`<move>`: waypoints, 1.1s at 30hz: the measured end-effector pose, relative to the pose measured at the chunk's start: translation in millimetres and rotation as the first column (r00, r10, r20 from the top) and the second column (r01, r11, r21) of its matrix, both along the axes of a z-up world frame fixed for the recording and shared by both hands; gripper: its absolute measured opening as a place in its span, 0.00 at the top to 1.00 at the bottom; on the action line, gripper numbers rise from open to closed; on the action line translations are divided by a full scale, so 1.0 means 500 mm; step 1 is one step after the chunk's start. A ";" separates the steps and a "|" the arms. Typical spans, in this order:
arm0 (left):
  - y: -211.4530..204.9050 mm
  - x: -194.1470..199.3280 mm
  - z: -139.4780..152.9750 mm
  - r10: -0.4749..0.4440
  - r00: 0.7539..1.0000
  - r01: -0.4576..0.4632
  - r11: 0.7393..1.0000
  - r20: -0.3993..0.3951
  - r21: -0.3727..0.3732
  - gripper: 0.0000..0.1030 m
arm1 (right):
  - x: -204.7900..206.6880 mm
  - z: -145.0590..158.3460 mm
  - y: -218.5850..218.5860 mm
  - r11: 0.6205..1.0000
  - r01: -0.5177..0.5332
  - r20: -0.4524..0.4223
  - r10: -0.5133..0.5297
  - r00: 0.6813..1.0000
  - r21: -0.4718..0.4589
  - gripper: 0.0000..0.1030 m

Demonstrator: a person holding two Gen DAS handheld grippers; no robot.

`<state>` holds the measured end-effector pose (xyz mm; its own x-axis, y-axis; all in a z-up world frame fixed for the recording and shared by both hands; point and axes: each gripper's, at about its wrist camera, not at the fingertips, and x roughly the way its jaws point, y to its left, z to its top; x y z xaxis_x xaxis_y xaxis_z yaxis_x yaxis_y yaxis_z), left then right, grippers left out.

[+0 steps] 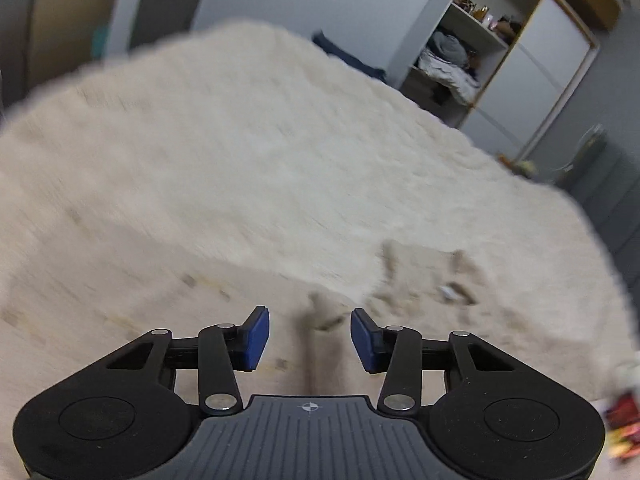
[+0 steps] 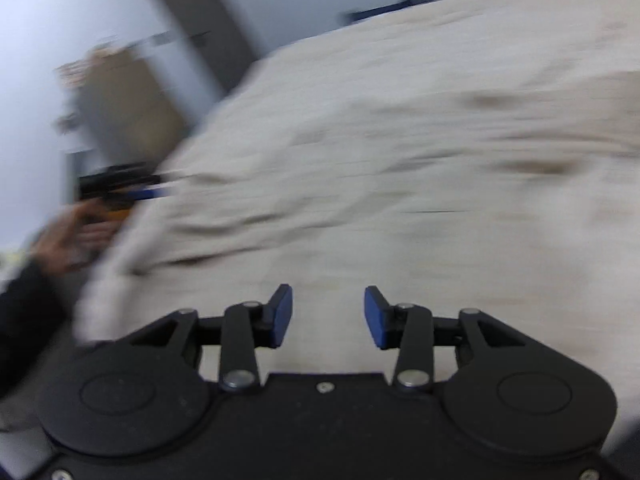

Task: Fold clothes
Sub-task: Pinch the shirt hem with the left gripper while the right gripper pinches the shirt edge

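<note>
Looking along the left gripper [image 1: 310, 338], I see its blue pads [image 1: 256, 338] spread apart with nothing between them; under and ahead of them lies a beige garment [image 1: 120, 280], flat on the shaggy cream bed cover [image 1: 260, 140], its far edge running across just beyond the fingertips; a darker crease or strap runs down between the pads, and a small pale tag [image 1: 448, 291] shows among the folds to the right; everything is smeared by motion; behind the bed stands an open shelf unit [image 1: 460, 60] stuffed with heaped clothes, and something dark blue [image 1: 344, 54] lies at the bed's far edge.

From the right gripper [image 2: 328, 316], the pads [image 2: 282, 316] likewise stand apart and empty, hovering over the same pale cloth [image 2: 360, 184], which fills most of the view in blurred ridges; at the left edge a hand [image 2: 68, 240] holds the other gripper [image 2: 116, 186] beside the cloth's edge, too blurred to say whether it touches.
</note>
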<state>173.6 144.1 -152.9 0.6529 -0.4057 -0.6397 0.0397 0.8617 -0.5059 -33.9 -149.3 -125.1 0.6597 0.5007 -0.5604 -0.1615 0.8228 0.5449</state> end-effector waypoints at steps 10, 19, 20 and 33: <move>0.022 0.101 -0.061 -0.031 0.991 0.004 0.979 -0.130 -0.205 0.79 | 0.246 -0.117 0.401 0.994 -0.035 -0.070 0.042 0.997 0.101 0.62; 0.026 0.127 -0.063 -0.051 0.987 0.017 0.975 -0.152 -0.221 0.97 | 0.287 -0.184 0.363 0.864 0.261 -0.201 -0.190 0.961 0.430 0.99; 0.028 0.131 -0.061 -0.045 0.987 0.011 0.977 -0.154 -0.213 0.98 | 0.288 -0.185 0.360 0.857 0.267 -0.205 -0.193 0.960 0.441 1.00; 0.051 0.229 0.028 -0.009 0.990 0.005 0.999 -0.139 -0.032 1.00 | 0.202 -0.162 0.407 0.954 0.113 -0.061 -0.100 0.993 0.279 1.00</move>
<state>288.2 169.5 -138.9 0.5557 -0.4311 -0.7108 -0.0267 0.8453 -0.5336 66.9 54.3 -205.9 0.6949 0.5709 -0.4372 -0.0511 0.6458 0.7618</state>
